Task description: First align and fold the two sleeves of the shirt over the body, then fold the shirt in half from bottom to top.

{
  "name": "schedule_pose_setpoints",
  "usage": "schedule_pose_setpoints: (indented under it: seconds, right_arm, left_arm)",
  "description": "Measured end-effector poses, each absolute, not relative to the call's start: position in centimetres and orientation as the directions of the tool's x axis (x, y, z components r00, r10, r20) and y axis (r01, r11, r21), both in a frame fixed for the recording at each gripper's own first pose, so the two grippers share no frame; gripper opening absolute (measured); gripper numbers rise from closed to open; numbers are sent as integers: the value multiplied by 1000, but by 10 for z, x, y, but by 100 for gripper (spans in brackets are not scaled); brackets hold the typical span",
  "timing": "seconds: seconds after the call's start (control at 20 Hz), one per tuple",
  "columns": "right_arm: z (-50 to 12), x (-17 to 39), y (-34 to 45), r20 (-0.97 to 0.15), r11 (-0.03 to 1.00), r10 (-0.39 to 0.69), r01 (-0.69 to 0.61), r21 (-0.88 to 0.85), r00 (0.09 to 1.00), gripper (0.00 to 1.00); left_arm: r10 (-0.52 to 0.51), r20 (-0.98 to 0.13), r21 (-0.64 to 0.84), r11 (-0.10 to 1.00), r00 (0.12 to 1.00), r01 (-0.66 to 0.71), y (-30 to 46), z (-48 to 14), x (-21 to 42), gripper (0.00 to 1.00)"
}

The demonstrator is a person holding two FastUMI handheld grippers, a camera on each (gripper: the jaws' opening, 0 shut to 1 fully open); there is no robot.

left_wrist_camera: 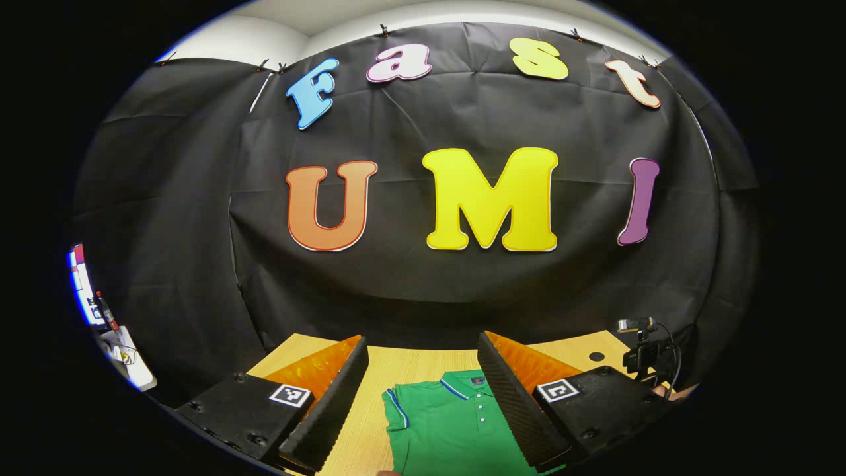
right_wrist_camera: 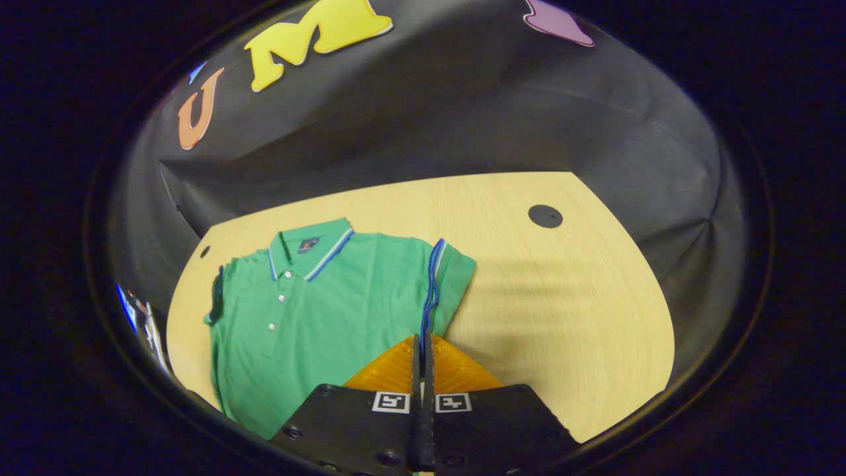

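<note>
A green polo shirt (right_wrist_camera: 317, 311) with blue-and-white trim lies front up on the wooden table (right_wrist_camera: 568, 317), collar toward the far wall. In the right gripper view, my right gripper (right_wrist_camera: 422, 344) is shut at the blue-trimmed cuff of the sleeve (right_wrist_camera: 449, 277) on the shirt's right side in this view, which lies turned in at the body's edge. The other sleeve (right_wrist_camera: 217, 291) is tucked along the far side. In the left gripper view, my left gripper (left_wrist_camera: 423, 350) hangs open above the shirt (left_wrist_camera: 456, 423), with the collar between its fingers in the image and nothing held.
The table has a round black hole (right_wrist_camera: 545, 215) toward its far right and a smaller one (right_wrist_camera: 205, 251) near the shirt's collar side. A small black camera on a clamp (left_wrist_camera: 644, 350) stands at the table's right edge. Black cloth walls close in the back and sides.
</note>
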State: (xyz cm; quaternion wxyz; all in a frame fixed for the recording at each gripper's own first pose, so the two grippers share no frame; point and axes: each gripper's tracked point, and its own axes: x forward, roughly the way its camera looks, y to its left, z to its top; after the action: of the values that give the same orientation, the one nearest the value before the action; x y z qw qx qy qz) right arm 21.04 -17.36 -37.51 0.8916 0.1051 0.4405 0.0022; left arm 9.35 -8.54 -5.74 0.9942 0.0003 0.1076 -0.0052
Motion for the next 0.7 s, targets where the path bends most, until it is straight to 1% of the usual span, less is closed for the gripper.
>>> schedule_pose_setpoints:
  seconds: [0.15,0.35,0.6,0.7]
  right_arm:
    - [-355,217,-142,-762,984,118,26,175,637,0]
    - [-339,226,-80,-743,981,190,-96,168,642,0]
    - [-339,235,-25,-740,976,220,-137,172,635,0]
    - [-343,233,-4,-751,970,244,-153,190,614,0]
  left_arm:
    - [-3,-220,-23,1000,976,-2,-80,-58,88,100]
    - [27,-227,-37,999,974,-37,-62,-59,80,100]
    - [63,-250,-33,997,966,-74,-35,-64,69,100]
    - [78,-257,-27,996,963,-88,-25,-66,67,100]
